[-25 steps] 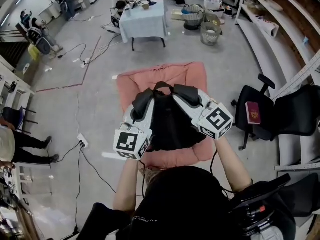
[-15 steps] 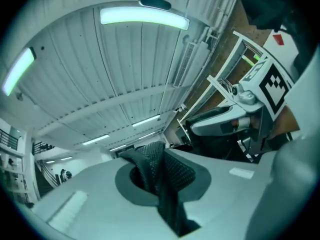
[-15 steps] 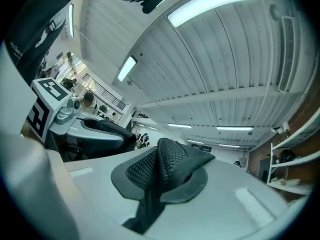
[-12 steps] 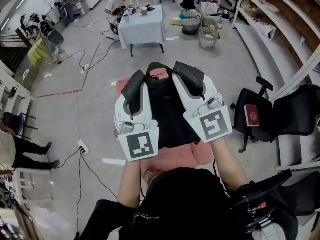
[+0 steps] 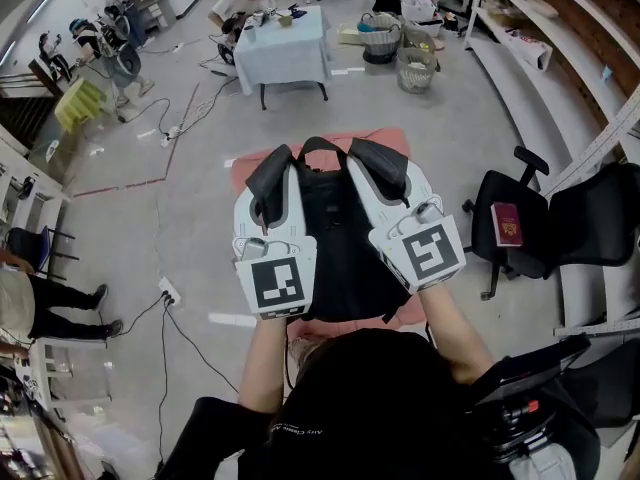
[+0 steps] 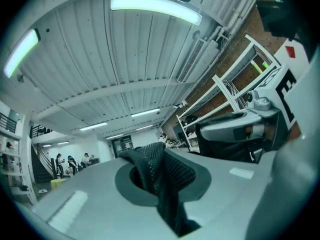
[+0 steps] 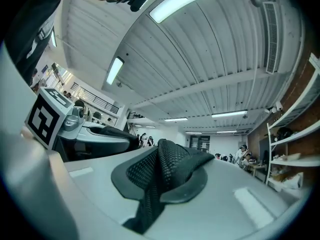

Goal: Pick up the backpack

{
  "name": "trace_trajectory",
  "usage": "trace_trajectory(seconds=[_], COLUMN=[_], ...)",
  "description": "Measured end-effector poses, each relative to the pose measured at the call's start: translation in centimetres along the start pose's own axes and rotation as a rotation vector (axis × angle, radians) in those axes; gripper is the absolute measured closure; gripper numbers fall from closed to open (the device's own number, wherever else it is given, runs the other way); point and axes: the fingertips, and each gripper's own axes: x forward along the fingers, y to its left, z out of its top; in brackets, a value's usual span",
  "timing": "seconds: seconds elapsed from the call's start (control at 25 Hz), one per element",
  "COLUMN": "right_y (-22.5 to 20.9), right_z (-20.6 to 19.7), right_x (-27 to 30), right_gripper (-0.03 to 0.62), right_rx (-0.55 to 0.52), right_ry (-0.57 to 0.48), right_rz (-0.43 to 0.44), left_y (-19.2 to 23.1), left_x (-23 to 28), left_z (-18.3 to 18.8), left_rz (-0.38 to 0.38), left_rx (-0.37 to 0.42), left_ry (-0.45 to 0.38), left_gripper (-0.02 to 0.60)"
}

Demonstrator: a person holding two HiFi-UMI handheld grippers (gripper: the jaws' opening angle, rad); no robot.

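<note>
The black backpack hangs by its two shoulder straps above a pink padded surface in the head view. My left gripper is shut on the left strap, whose black mesh bunches between the grey jaws. My right gripper is shut on the right strap in the same way. Both grippers are held side by side in front of the person, pointing about level. The backpack's body is partly hidden behind the grippers and their marker cubes.
A black office chair with a red book stands at the right, beside long shelves. A table with a blue cloth and baskets are farther off. Cables cross the floor at left, near a standing person.
Both grippers have risen together with the straps in them. The backpack has come up off the pink surface and now covers more of it in the head view.
</note>
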Motion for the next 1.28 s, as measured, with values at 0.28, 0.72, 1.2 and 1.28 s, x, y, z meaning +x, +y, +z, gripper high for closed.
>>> trace_trajectory(seconds=[0.28, 0.72, 1.2, 1.28], right_y=[0.7, 1.3, 0.5, 0.5], right_z=[0.1, -0.8, -1.3, -0.9], right_x=[0.0, -0.2, -1.1, -1.1], right_gripper=[0.551, 0.551, 0.550, 0.550], right_rx=[-0.006, 0.002, -0.004, -0.003], right_ry=[0.007, 0.017, 0.029, 0.018], right_rz=[0.006, -0.032, -0.046, -0.053], left_y=[0.1, -0.6, -1.9, -1.9], left_x=[-0.9, -2.7, -1.4, -1.5], left_z=[-0.1, -1.1, -1.3, -1.1], left_rz=[0.000, -0.033, -0.039, -0.041], left_rx=[-0.024, -0.044, -0.038, -0.037], left_ry=[0.018, 0.053, 0.024, 0.017], left_gripper=[0.548, 0.548, 0.547, 0.548])
